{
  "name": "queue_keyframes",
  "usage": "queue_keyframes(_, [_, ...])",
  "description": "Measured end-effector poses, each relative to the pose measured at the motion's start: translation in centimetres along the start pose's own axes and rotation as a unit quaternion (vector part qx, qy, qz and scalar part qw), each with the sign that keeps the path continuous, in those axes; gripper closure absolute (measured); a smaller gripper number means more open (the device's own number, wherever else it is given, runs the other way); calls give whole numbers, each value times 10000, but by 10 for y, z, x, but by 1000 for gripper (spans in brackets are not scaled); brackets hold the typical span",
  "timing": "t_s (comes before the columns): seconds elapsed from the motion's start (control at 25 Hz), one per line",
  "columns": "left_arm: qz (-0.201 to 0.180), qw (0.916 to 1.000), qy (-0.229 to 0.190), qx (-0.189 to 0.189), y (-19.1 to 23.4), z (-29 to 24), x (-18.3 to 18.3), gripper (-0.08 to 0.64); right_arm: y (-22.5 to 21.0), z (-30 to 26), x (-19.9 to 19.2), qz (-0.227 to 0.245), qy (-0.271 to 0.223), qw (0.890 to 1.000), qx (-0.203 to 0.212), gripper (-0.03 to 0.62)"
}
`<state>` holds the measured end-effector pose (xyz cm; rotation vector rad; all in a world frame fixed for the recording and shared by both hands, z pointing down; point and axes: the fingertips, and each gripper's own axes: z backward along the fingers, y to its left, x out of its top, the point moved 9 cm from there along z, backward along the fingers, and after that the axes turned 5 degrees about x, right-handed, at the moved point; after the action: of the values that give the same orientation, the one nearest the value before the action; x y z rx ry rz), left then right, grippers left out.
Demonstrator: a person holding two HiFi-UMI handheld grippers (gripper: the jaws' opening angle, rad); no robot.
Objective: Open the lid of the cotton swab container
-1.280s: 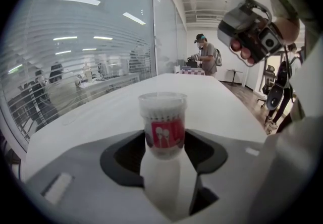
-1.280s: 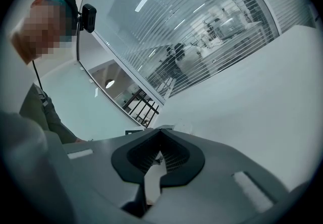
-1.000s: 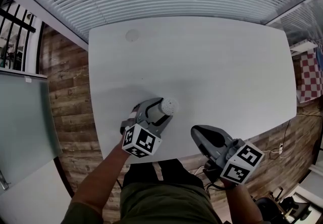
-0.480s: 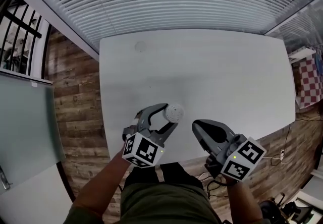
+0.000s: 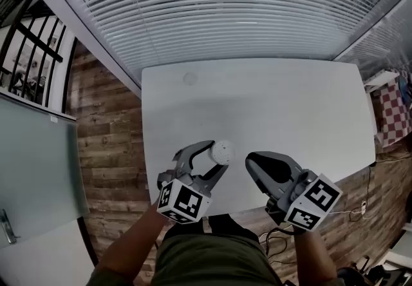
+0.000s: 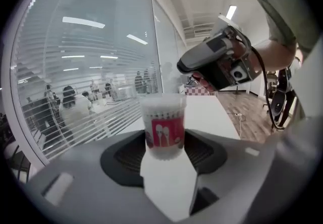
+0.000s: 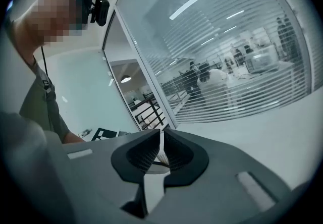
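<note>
Left gripper (image 5: 217, 156) spread wide, pads pressed on both sides of the cotton swab container (image 5: 222, 151), which stands at 1 o'clock from that gripper's marker cube, near the tabletop (image 5: 290, 104) front edge. Container's long axis is upright, lid (image 6: 162, 101) on top and still on. Right gripper (image 5: 251, 162) is fully closed and empty. The container is just beside its tips, at 10 o'clock, so this gripper likely takes the lid. Contents: cloudy wall, swabs can't be made out.

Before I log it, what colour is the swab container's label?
Red with pale figures on the swab container; clearest in the left gripper view.
</note>
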<state>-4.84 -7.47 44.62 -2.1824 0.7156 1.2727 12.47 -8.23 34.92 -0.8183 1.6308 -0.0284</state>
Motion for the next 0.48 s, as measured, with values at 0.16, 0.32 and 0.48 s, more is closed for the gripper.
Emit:
queue_keyframes(0.16, [-17, 9999, -82, 102, 5, 16, 14, 314, 16, -5, 18, 471, 67, 9987, 158, 577])
queue_keyframes(0.32, [-35, 9997, -150, 163, 7, 30, 25, 314, 30, -9, 31, 761, 110, 9966, 280, 535])
queue_keyframes(0.48, [5, 9996, -200, 220, 8, 42, 32, 314, 43, -11, 40, 1030, 204, 9940, 316, 509])
